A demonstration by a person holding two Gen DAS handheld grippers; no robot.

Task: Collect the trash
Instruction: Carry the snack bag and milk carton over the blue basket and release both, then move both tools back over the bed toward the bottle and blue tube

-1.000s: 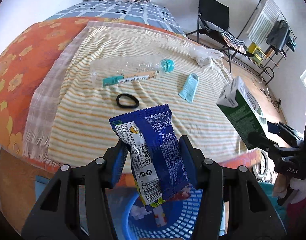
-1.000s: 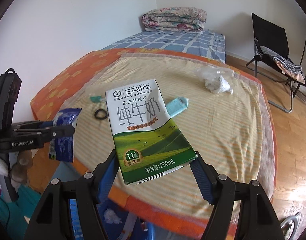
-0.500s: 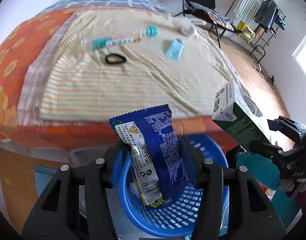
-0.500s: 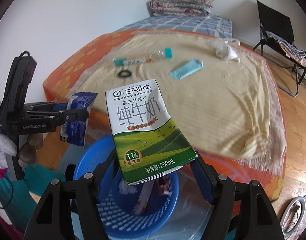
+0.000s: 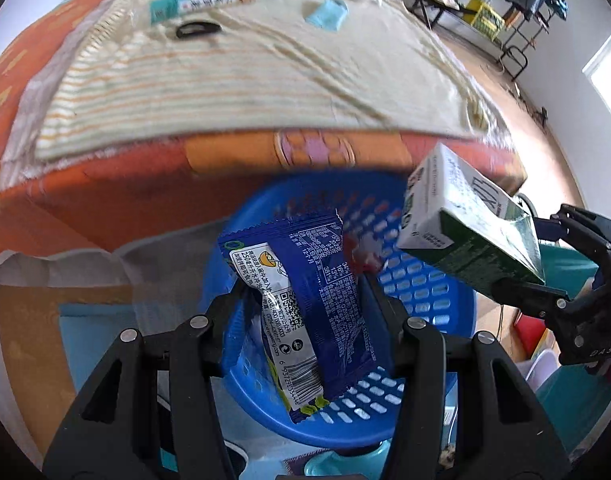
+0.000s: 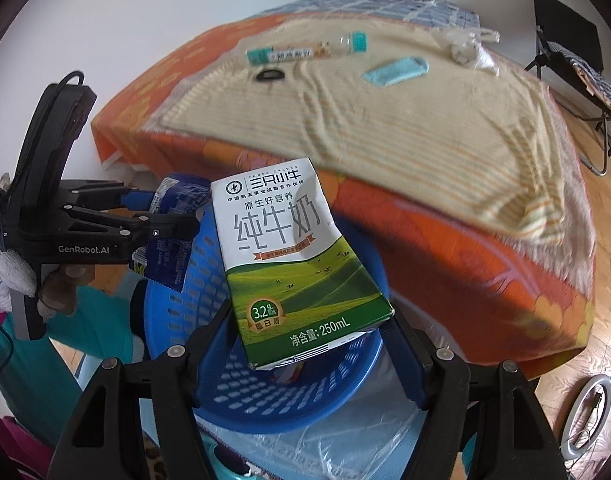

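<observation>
My left gripper (image 5: 305, 300) is shut on a blue snack wrapper (image 5: 305, 296) and holds it over the blue plastic basket (image 5: 433, 292) on the floor by the bed. My right gripper (image 6: 305, 320) is shut on a green and white milk carton (image 6: 289, 256), also above the basket (image 6: 273, 392). The carton shows at the right of the left wrist view (image 5: 465, 236), and the wrapper shows at the left of the right wrist view (image 6: 173, 240). Some wrappers lie inside the basket.
On the striped bed cover (image 6: 385, 112) lie a plastic bottle (image 6: 305, 50), a black hair tie (image 6: 270, 76), a light blue packet (image 6: 397, 70) and a crumpled white bag (image 6: 469, 48). A black folding chair (image 6: 565, 40) stands beyond the bed. A clear plastic sheet (image 6: 345, 448) lies under the basket.
Both grippers have moved down and back from above the bed to above the blue basket, still holding the wrapper and the carton.
</observation>
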